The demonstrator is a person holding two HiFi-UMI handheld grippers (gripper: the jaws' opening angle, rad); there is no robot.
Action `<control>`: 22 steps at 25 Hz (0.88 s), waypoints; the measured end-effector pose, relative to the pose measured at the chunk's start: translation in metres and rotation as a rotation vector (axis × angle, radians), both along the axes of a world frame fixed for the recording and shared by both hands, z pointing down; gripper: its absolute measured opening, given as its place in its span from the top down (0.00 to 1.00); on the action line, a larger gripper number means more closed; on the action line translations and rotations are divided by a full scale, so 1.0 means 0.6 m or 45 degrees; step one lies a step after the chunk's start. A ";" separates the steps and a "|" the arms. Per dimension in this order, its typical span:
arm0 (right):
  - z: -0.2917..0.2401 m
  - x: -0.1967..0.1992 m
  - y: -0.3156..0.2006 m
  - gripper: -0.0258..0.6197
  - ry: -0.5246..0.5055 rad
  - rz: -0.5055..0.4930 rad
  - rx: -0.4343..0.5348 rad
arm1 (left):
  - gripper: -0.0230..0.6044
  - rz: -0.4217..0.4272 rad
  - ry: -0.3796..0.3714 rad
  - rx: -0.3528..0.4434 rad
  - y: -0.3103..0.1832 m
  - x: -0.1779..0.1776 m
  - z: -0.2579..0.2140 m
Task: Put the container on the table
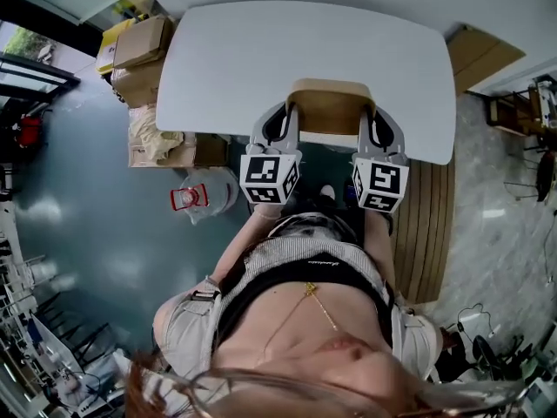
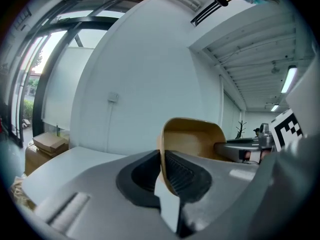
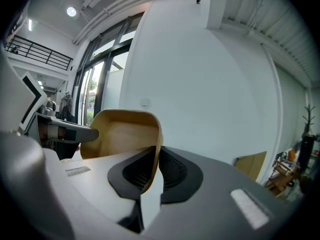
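A tan wooden container [image 1: 330, 107] with rounded corners is held between both grippers at the near edge of the white table [image 1: 305, 50]. My left gripper [image 1: 277, 126] is shut on its left rim, and my right gripper [image 1: 380, 130] is shut on its right rim. In the left gripper view the container [image 2: 195, 138] tilts up, its thin wall pinched between the ribbed pads of the left gripper [image 2: 162, 178]. The right gripper view shows the container [image 3: 125, 133] clamped the same way by the right gripper [image 3: 153, 176]. Whether it touches the tabletop I cannot tell.
Cardboard boxes [image 1: 139, 49] are stacked on the floor left of the table. A clear plastic bag with a red item [image 1: 195, 197] lies on the grey floor near my left side. Wooden slats [image 1: 428, 225] run along the right. A brown board [image 1: 484, 50] leans at far right.
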State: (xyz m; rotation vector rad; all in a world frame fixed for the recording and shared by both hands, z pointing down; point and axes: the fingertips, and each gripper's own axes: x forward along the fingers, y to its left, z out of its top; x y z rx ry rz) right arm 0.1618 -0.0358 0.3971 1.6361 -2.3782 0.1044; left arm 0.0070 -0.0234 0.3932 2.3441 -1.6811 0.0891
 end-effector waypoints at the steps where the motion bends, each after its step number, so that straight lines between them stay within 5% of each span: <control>1: -0.001 -0.008 -0.008 0.89 0.000 0.015 0.002 | 0.95 0.016 -0.001 0.001 -0.011 -0.009 0.000; 22: 0.019 -0.163 -0.095 0.89 0.004 0.142 0.002 | 0.95 0.152 0.000 -0.005 -0.128 -0.164 0.020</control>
